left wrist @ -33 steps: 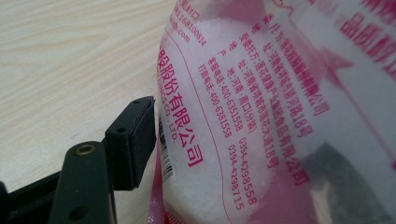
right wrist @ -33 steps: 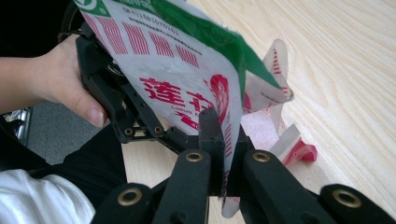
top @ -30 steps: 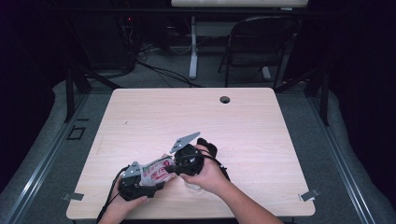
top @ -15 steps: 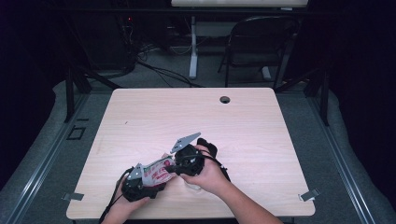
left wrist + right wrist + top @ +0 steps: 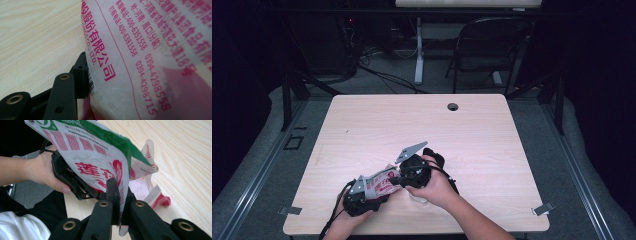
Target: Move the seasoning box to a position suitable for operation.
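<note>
Bag: white plastic bag printed with pink-red characters and a green patch (image 5: 382, 181), held just above the near left part of the light wooden table (image 5: 492, 150), between the two grippers.
Contents: white grainy filling shows through the film in the left gripper view (image 5: 150, 62).
Look: crinkled, its edge folded, a barcode at one seam.
Right gripper (image 5: 120, 207): jaws pressed together, pinching the bag's thin edge.
Left gripper (image 5: 362, 196): jaws have just been closing with the bag between them; one jaw lies against the seam, and whether both press it I cannot tell.

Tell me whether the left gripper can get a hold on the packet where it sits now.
Probably yes. The packet already lies between the left gripper's jaws, which have just been closing on it, while the right gripper pinches its other edge and holds it up.
</note>
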